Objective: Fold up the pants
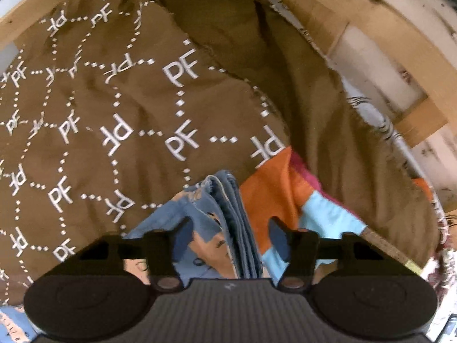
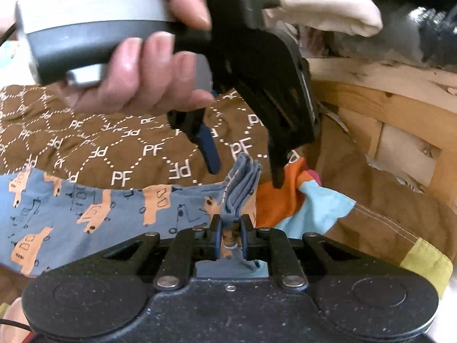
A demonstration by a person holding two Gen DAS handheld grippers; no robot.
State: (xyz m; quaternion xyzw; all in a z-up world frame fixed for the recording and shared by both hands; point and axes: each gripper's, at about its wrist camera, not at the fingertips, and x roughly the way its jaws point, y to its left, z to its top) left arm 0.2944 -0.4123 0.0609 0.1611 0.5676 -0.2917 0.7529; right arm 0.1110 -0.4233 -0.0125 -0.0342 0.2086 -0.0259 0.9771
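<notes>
The pants [image 2: 85, 208] are blue with orange car prints and lie folded on a brown "PF" patterned cover [image 2: 120, 145]. My right gripper [image 2: 230, 238] is shut on the stacked blue edge of the pants [image 2: 242, 183]. My left gripper [image 2: 245, 171] hangs open just above that same edge, a hand holding it. In the left wrist view my left gripper [image 1: 228, 230] is open, its fingers either side of the folded blue layers [image 1: 234, 217], not touching them.
An orange, light-blue and pink cloth [image 1: 285, 188] lies right of the pants; it also shows in the right wrist view [image 2: 302, 200]. A wooden frame [image 2: 385, 105] rises at the right. A brown sheet with a yellow patch [image 2: 425, 263] drapes to the lower right.
</notes>
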